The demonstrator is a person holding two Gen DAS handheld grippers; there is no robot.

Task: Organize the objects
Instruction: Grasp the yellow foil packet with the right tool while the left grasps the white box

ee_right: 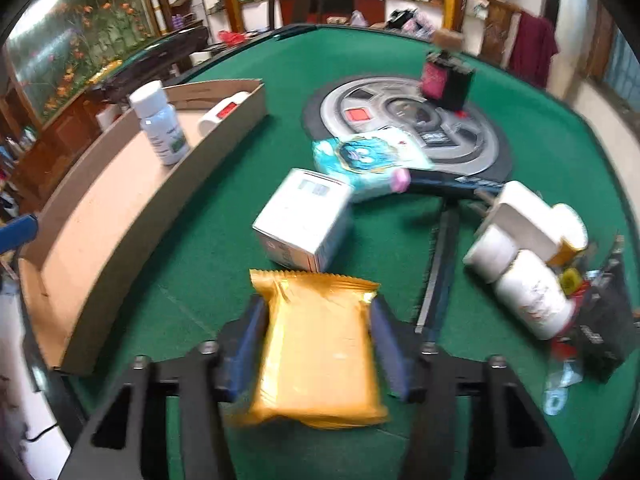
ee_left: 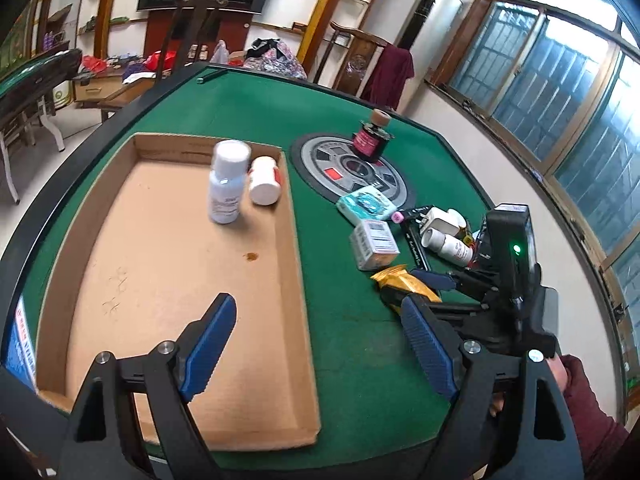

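Right gripper (ee_right: 316, 344) jaws half-closed, pads against a gold packet (ee_right: 320, 352) lying between them: likely light, soft, crinkly, slippery; best squeezed mid-sides. Left gripper (ee_left: 316, 344) gapes empty.

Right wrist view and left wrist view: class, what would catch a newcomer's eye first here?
Most striking is the gold packet low in the right wrist view, with the right gripper closed on its two sides. Next comes the shallow cardboard tray on the green table, holding a standing white bottle and a smaller one lying beside it. The left gripper hangs open over the tray's near end.
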